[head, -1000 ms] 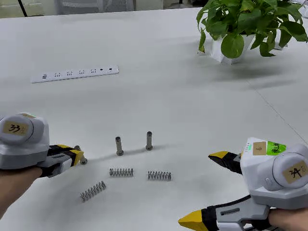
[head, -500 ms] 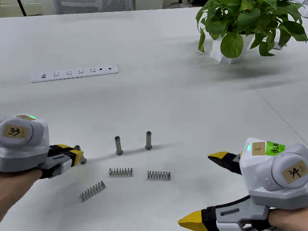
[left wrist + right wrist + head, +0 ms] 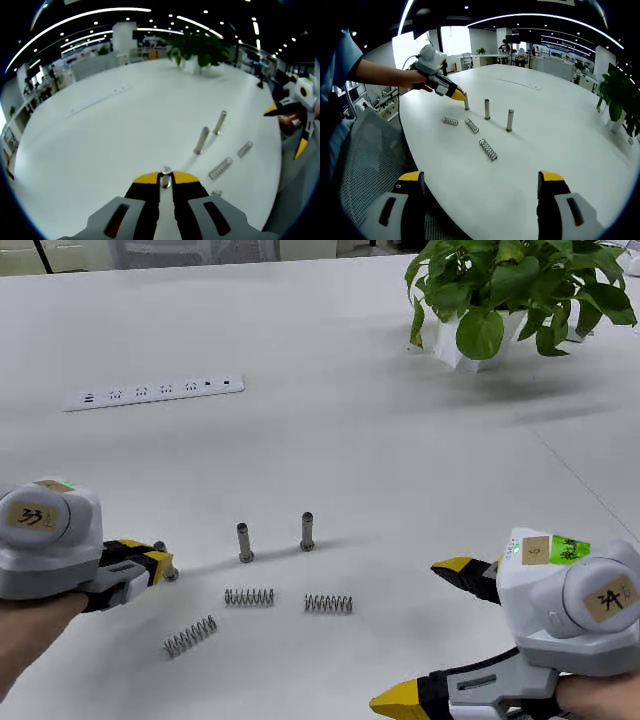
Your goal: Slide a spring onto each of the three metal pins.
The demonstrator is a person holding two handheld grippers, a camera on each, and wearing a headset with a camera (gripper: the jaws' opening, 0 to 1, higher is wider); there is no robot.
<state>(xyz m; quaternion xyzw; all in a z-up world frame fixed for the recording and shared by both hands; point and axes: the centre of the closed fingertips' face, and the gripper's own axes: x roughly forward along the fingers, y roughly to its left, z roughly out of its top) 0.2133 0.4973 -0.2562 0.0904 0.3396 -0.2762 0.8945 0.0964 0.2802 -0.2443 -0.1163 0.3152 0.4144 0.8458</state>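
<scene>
altogether three pins (image 3: 245,542), three springs (image 3: 249,596) (loose)

White desk (image 3: 350,440); white pwr strip (image 3: 155,393) far left; potted plant (image 3: 510,280), white pot, far right; mesh chair (image 3: 375,150) at desk edge.

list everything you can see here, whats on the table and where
metal pins: 3, silver, upright mid-table; two stand free side by side, the third pin sits between the left gripper's jaws
springs: 3, silver, lying on the table on the near side of the pins
power strip: 1, white, far left of the table
potted plant: 1, green leaves in a white pot, far right
table: 1, white
left gripper: 1, grey body, black jaws with yellow tips, shut on the third pin
right gripper: 1, same colours, jaws wide open, holding nothing, near table edge
hands: 2, one behind each gripper
</scene>
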